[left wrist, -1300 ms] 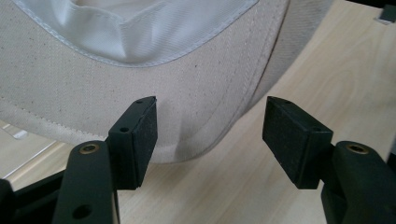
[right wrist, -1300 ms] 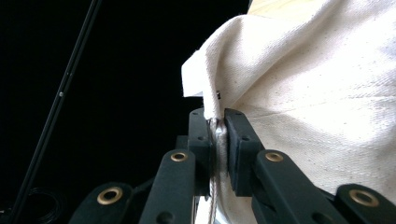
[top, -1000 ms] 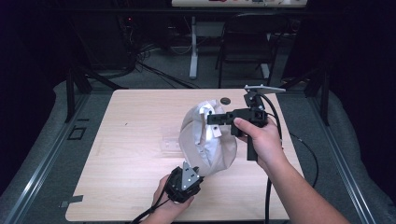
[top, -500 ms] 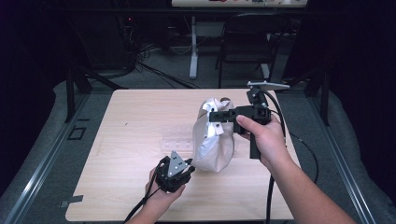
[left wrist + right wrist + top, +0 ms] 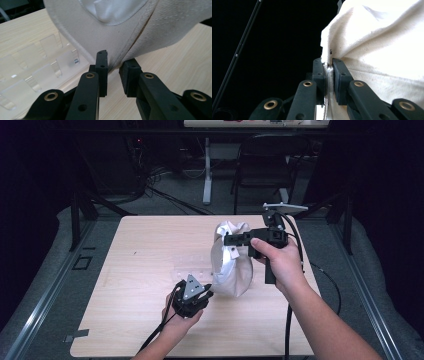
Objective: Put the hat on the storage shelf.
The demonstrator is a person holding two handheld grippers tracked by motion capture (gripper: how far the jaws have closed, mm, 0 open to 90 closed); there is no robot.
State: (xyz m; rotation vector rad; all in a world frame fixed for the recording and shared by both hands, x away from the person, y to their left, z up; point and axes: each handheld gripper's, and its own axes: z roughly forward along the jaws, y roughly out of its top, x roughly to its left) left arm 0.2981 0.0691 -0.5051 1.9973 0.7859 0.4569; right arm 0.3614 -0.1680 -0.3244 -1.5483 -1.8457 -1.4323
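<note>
Cloth bag held up at mid-table, a gripper at each end.

At the near left, the left gripper (image 5: 204,290) sits low by the white cloth bag's (image 5: 231,265) bottom corner; its jaws have just been closing, the seam edge (image 5: 115,65) lies between them, a gap still shows and the pads are not yet pinching. A clear plastic tray (image 5: 37,62) lies flat just left of the bag. On the right, the right gripper (image 5: 328,75) is clamped tight on the bag's upper edge, holding it upright on the wooden table (image 5: 140,250).

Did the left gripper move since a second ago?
Yes. The left gripper slid left along the light wooden table, away from the white cloth bag, its jaws closing.
</note>
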